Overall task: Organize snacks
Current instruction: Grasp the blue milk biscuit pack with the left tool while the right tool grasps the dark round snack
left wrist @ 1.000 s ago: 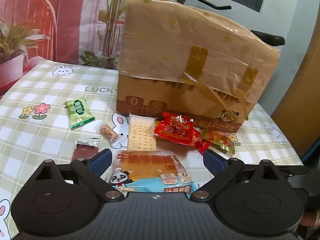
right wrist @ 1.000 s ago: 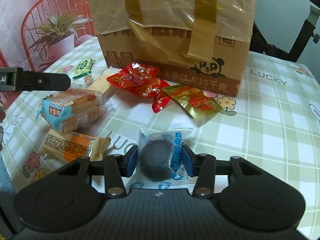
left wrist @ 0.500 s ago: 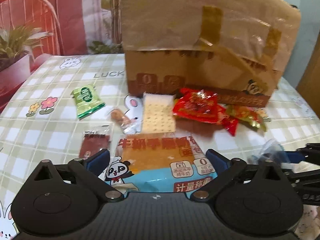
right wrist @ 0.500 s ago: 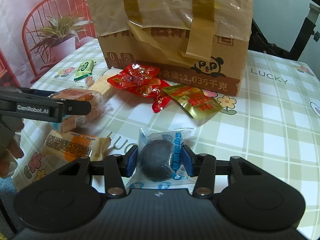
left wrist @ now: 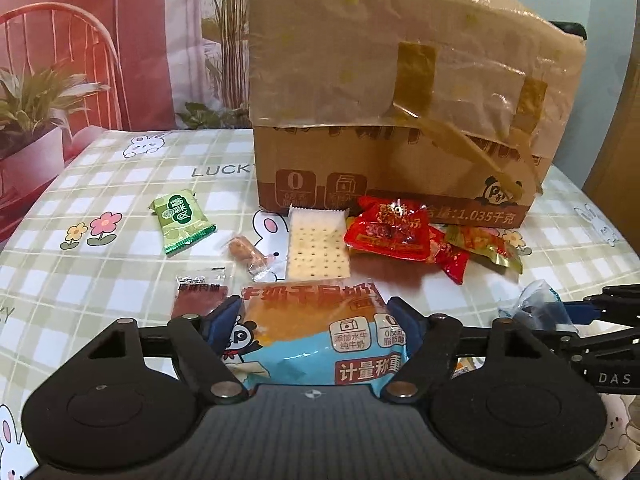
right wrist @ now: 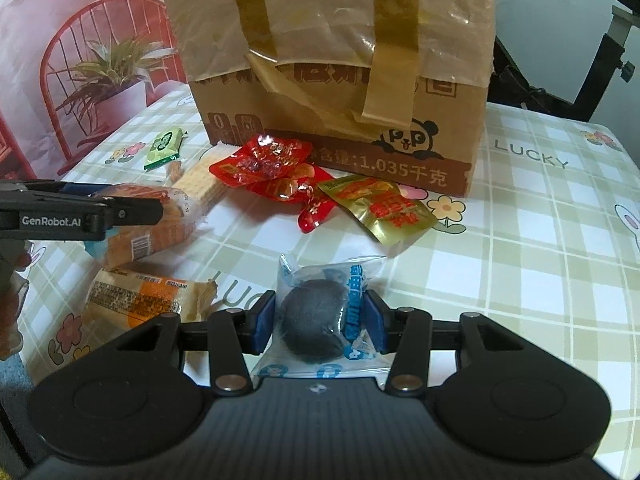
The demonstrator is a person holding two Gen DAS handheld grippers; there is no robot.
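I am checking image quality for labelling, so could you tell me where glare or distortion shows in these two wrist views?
Left wrist view: fisheye bends the table edges, corners dark; cardboard box slightly soft. Right wrist view: glare on the plastic over the box and on the red snack packet; same fisheye curve.

- A home, by the look; a table under a checked bunny-and-flower oilcloth [left wrist: 100, 184]
- a potted plant [right wrist: 112, 68] and an exercise bike [right wrist: 600, 60] behind

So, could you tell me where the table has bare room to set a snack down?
Bare checked tablecloth lies right of the gold foil packet and brown cardboard box; more lies left of the green packet. Before the box, around the red packets, it is crowded.
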